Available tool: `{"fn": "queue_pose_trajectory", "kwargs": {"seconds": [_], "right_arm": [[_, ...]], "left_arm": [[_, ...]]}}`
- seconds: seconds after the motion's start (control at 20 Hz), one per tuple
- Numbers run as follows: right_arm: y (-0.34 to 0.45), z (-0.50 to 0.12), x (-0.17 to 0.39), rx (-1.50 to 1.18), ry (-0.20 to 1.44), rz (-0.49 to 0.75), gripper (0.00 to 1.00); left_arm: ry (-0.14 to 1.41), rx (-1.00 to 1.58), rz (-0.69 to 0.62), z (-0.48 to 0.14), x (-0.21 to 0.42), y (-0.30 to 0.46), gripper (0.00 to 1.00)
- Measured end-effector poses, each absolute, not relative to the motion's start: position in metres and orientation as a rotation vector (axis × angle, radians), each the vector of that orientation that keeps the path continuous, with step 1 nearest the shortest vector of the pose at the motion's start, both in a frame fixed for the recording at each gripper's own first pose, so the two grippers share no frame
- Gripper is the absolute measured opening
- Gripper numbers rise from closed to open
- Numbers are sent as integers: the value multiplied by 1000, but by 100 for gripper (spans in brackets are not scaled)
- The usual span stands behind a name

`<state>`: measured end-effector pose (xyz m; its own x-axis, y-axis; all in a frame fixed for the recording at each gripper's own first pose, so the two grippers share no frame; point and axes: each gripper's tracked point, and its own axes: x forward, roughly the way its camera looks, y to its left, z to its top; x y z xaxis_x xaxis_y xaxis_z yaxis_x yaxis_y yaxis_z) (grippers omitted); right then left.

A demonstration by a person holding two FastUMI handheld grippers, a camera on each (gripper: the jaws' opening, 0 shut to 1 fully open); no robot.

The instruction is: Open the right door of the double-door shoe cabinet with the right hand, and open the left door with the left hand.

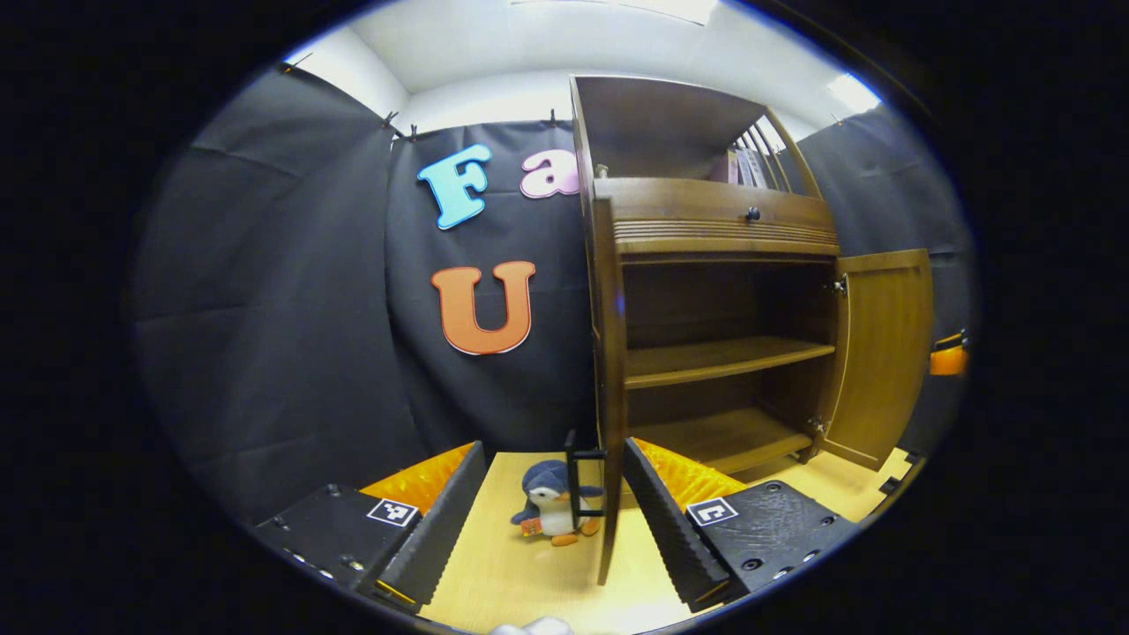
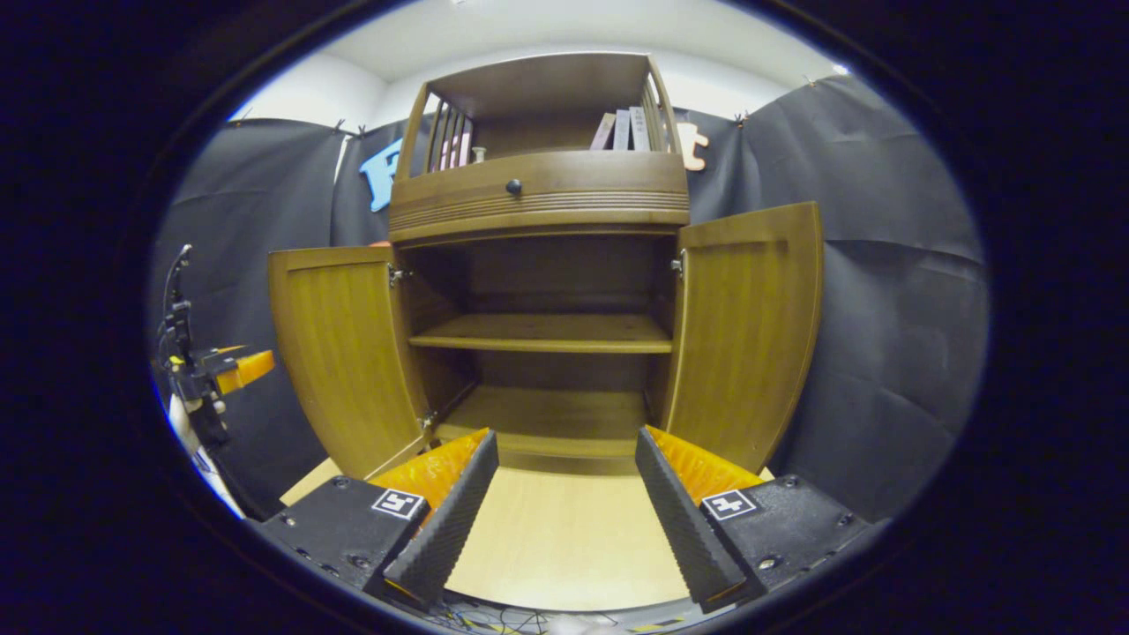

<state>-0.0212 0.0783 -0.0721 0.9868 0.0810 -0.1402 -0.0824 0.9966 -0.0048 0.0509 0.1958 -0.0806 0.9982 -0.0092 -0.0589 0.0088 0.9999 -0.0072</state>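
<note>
In the left gripper view, our left gripper (image 1: 551,507) has its fingers (image 1: 441,520) spread apart, holding nothing. Between them on the tabletop (image 1: 494,573) sits a small penguin toy (image 1: 549,511). Just right of the toy, the left door (image 1: 609,379) stands edge-on to us, swung out toward the camera, its long axis upright. Its dark handle (image 1: 582,481) sits low on the door's left face, in the gap between our fingers but farther off; we cannot tell whether anything touches it. To the right of the door the cabinet (image 1: 723,229) is open, with bare shelves, and the right door (image 1: 882,353) is swung wide at the far right.

In the right gripper view, the other gripper (image 2: 207,370) shows at the far left edge, beside the outer face of the left door (image 2: 344,353). Moving right, the cabinet (image 2: 538,198) faces us squarely, both doors flung outward and its shelves bare. The right door (image 2: 750,326) stands up and to the right of our right gripper (image 2: 564,511), clearly apart from it. This gripper's fingers (image 2: 679,520) are also spread and empty, pointing at the cabinet's lower shelf.

We judge both doors already open. If the left door needs a further push, the left gripper is the nearer one, and the door lies straight ahead, slightly right of center.
</note>
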Motion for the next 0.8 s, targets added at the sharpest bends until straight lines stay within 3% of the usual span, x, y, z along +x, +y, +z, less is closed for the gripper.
{"fn": "queue_pose_trajectory", "kwargs": {"seconds": [0.3,0.8], "right_arm": [[64,-62,-18,6,114,38,100],[44,-56,-24,9,85,-36,100]], "left_arm": [[45,-36,11,-45,35,122,95],[81,-3,-67,-56,27,40,93]]}}
